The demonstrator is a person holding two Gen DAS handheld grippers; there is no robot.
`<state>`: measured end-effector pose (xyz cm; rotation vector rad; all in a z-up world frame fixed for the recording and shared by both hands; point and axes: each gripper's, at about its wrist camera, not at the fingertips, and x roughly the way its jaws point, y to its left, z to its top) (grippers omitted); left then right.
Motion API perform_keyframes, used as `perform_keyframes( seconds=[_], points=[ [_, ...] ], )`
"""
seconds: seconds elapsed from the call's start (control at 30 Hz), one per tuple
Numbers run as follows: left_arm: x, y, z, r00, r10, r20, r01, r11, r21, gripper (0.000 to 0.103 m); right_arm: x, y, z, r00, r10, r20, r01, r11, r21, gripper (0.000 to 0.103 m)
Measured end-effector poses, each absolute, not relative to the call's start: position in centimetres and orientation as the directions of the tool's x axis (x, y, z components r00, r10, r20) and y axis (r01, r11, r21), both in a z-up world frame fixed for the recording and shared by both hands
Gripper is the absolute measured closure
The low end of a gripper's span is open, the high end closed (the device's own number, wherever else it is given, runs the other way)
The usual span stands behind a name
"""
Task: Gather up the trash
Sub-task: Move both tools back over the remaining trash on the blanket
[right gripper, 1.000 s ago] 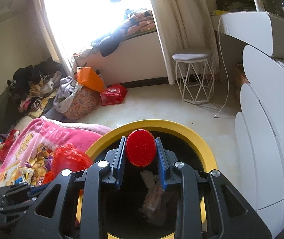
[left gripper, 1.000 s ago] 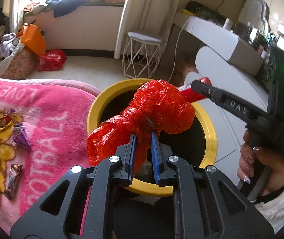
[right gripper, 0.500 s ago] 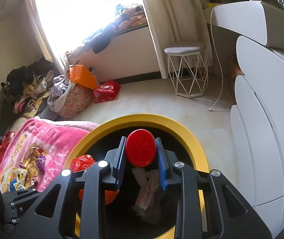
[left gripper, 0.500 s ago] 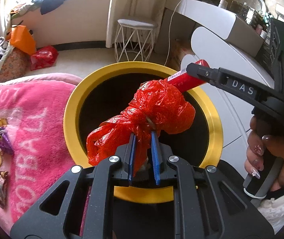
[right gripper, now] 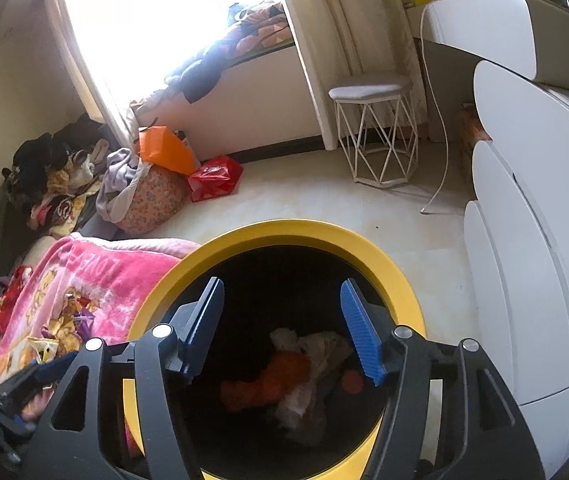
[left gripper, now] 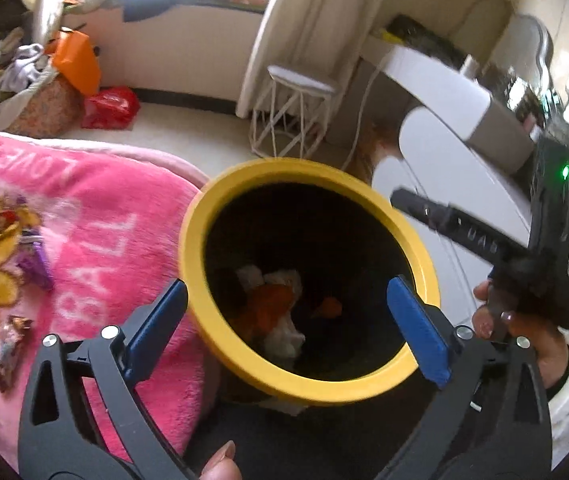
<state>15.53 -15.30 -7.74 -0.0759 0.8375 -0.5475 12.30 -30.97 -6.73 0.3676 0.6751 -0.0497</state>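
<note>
both the left gripper (left gripper: 284,320) and right gripper (right gripper: 282,330) have just been opening and hold nothing. the red bag (right gripper: 268,378), apparently soft and light, lies inside the yellow bin (right gripper: 388,264). grip remaining wrappers (left gripper: 8,340) on the blanket (left gripper: 96,240) at a crimped edge.

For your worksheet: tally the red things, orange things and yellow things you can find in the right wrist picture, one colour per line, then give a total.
Red: 1, the red bag on the floor.
Orange: 2, the orange bag and the crumpled orange bag in the bin.
Yellow: 1, the bin's rim.
Total: 4.

A white wire stool (right gripper: 372,136) stands by the curtain (right gripper: 348,40), near white drawers (right gripper: 532,264).
</note>
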Motion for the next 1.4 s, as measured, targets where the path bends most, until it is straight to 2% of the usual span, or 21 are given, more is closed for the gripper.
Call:
perform_keyframes(
  seconds=[0.83, 1.4],
  points=[
    [13.6, -7.2, -3.4, 0.724, -0.362, -0.587, 0.278, 0.932, -0.232, 0.011, 11.0, -23.8, -3.0, 0.81, 0.174, -0.56, -0.022, 0.963, 0.267, 0.033],
    [13.2, -1.4, -2.5, 0.79, -0.258, -0.557, 0.164, 0.963, -0.214, 0.011, 11.7, -16.9, -2.7, 0.771, 0.258, -0.582, -0.148, 0.962, 0.23, 0.029]
  ],
)
